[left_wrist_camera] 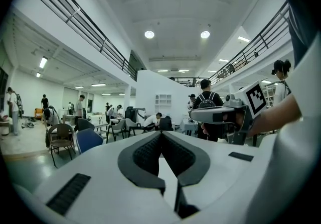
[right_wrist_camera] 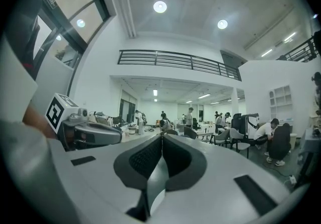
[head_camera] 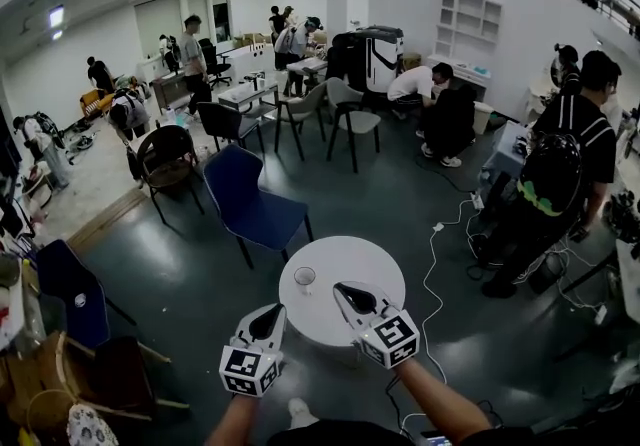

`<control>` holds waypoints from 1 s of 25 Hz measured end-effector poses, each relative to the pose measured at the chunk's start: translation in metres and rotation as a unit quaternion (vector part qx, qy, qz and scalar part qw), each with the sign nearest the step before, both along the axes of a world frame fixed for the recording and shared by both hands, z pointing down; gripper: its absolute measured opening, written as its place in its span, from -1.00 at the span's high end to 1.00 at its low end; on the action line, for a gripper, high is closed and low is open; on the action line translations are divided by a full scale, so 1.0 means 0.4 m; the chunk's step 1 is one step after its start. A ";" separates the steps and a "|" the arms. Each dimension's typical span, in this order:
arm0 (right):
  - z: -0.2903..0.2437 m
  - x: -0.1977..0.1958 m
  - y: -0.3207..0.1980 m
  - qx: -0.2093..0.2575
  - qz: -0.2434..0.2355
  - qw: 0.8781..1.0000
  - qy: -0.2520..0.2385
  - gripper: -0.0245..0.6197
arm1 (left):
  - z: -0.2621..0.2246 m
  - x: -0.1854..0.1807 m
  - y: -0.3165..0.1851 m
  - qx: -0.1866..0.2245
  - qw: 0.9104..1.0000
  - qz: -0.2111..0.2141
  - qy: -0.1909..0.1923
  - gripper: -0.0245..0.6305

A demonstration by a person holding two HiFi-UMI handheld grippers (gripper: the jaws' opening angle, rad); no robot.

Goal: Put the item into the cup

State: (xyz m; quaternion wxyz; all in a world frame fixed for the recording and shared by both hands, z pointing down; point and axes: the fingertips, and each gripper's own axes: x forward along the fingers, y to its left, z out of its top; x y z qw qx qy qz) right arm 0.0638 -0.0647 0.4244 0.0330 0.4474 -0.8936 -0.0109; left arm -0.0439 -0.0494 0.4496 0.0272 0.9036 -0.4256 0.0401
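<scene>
White round desk (head_camera: 345, 259) carries a lone clear cup (head_camera: 305, 278). The left gripper (head_camera: 274, 311) and right gripper (head_camera: 342, 289) hover near it, jaws together and empty, seemingly idle. No item is visible.

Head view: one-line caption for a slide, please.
Left claw and right claw, both shut and empty, at a round white table bearing a clear glass cup.

A round white table (head_camera: 350, 319) sits at lower centre of the frame, with a clear cup (head_camera: 305, 279) standing upright near its left edge. The left gripper (head_camera: 277, 310) hovers at the table's lower left rim and the right gripper (head_camera: 341, 288) over its middle, right of the cup. A blue chair (head_camera: 250, 199) stands beyond, and a white cable (head_camera: 432, 274) trails on the dark floor to the right.
</scene>
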 end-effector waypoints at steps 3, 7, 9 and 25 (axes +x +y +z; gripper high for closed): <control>-0.003 0.013 0.036 0.002 -0.001 1.000 -0.002 0.85 | -0.004 0.013 0.040 0.001 1.000 0.000 -0.001 0.88; 0.005 0.031 0.084 0.002 -0.006 1.000 -0.006 0.85 | 0.013 0.037 0.095 -0.005 1.000 -0.003 -0.002 0.88; 0.014 0.050 0.107 0.002 -0.005 1.000 -0.009 0.86 | 0.023 0.060 0.120 -0.006 1.000 -0.001 -0.005 0.88; 0.041 0.205 0.229 -0.008 0.009 1.000 -0.026 0.86 | 0.035 0.211 0.242 -0.013 1.000 0.008 -0.018 0.88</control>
